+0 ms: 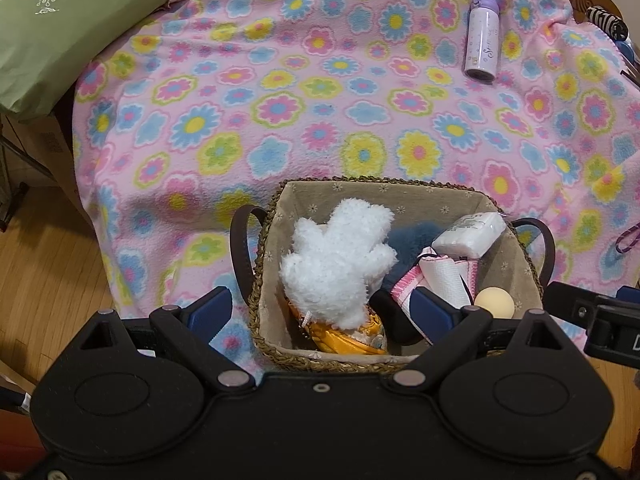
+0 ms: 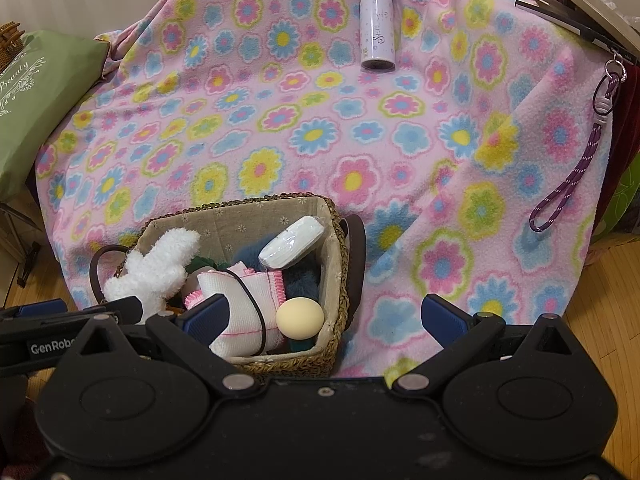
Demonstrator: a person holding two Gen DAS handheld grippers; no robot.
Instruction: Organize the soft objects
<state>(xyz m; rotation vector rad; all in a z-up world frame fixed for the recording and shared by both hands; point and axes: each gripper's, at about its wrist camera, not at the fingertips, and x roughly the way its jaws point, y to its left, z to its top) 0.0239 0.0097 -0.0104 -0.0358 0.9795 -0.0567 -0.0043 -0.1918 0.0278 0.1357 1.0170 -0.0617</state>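
Observation:
A woven basket (image 1: 516, 240) (image 2: 336, 280) with dark handles sits at the near edge of the flowered blanket (image 1: 320, 100) (image 2: 320, 128). In it lie a white fluffy mitt (image 1: 340, 260) (image 2: 156, 264), a pink-edged white cloth (image 1: 444, 280) (image 2: 244, 292), a wrapped white pack (image 1: 468, 232) (image 2: 292, 242), a cream ball (image 1: 494, 302) (image 2: 300, 318), a blue furry item (image 1: 408, 240) and an orange item (image 1: 348, 340). My left gripper (image 1: 320, 314) is open and empty above the basket's near side. My right gripper (image 2: 326, 316) is open and empty over the basket's right edge.
A purple-capped white bottle (image 1: 482, 38) (image 2: 376, 28) lies on the far blanket. A green "Beauty" cushion (image 1: 68, 28) (image 2: 36, 92) is at the left. A purple cord with a key ring (image 2: 576, 164) lies at the right. Wood floor (image 1: 44, 264) shows below.

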